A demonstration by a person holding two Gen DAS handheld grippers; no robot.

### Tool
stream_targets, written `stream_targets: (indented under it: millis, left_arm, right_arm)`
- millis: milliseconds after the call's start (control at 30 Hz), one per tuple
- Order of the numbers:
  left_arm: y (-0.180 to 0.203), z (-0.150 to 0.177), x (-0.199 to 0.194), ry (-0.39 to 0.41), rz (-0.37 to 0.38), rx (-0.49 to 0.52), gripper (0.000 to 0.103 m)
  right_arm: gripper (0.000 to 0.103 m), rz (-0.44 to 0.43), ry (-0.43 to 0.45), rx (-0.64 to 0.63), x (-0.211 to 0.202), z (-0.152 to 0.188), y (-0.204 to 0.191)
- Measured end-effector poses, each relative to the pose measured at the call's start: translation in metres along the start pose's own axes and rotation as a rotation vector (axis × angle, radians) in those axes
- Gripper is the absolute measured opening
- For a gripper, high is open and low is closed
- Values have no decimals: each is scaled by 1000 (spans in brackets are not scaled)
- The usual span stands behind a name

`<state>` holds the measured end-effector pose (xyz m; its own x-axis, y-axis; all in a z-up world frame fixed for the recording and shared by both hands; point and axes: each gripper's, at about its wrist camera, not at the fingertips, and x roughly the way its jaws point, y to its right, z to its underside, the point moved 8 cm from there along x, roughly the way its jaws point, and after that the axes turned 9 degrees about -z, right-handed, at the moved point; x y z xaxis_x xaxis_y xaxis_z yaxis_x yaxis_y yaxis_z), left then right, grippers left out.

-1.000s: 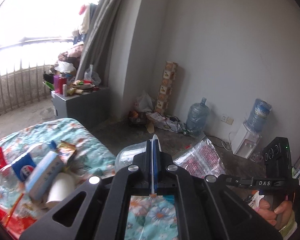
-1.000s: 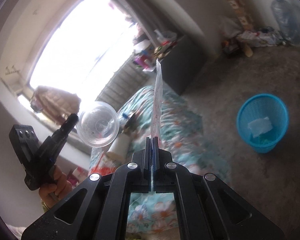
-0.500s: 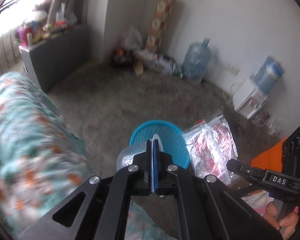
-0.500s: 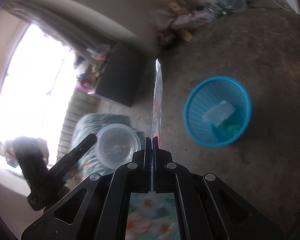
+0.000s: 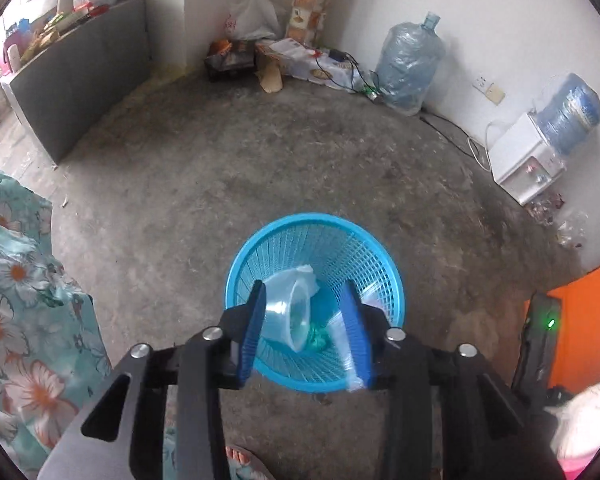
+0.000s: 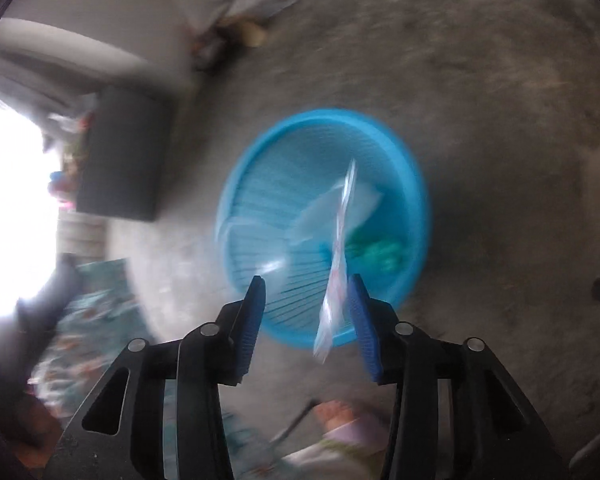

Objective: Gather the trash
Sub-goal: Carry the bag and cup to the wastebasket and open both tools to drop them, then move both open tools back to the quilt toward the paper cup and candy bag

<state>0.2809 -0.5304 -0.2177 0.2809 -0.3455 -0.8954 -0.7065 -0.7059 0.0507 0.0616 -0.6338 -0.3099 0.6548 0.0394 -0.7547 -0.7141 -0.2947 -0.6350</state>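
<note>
A blue mesh waste basket (image 5: 376, 264) (image 6: 404, 168) stands on the concrete floor, right below both grippers. My left gripper (image 5: 305, 296) is opening above it; a clear plastic cup (image 5: 286, 316) lies on its side between the blue pads, loose, over the basket's mouth. My right gripper (image 6: 307, 288) is opening too; a thin printed plastic wrapper (image 6: 340, 248) hangs edge-on close to its right pad, free of the left pad. White paper (image 5: 306, 276) and green scraps (image 6: 380, 256) lie inside the basket.
A flowered bedspread (image 5: 16, 300) fills the left edge. A grey cabinet (image 5: 80, 76) stands at the back left, water bottles (image 5: 410, 68) and a white dispenser (image 5: 524, 160) along the far wall. An orange object (image 5: 580, 316) is at the right.
Both grippers swung down from the bed to over the blue basket. Both jaws, shut on the cup's rim and the wrapper before, now stand apart, and both items are loose.
</note>
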Motion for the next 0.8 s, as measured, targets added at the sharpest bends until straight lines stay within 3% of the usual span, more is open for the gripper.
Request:
stream_targets:
  millis: [100, 300, 533, 633, 800]
  left_arm:
    - [0, -2, -12, 17, 40, -36, 48]
    - [3, -6, -67, 96, 59, -42, 51]
    - [6, 5, -178, 246, 114, 13, 67]
    - [-11, 22, -229, 320, 103, 19, 72]
    - [-51, 55, -283, 384, 67, -18, 75]
  right_arm:
    - [49, -24, 25, 38, -12, 3, 12]
    - [54, -47, 113, 16, -56, 7, -1]
    - [65, -94, 165, -170, -107, 27, -85]
    - [67, -145, 142, -239, -117, 44, -116]
    - [67, -221, 63, -352, -125, 78, -161]
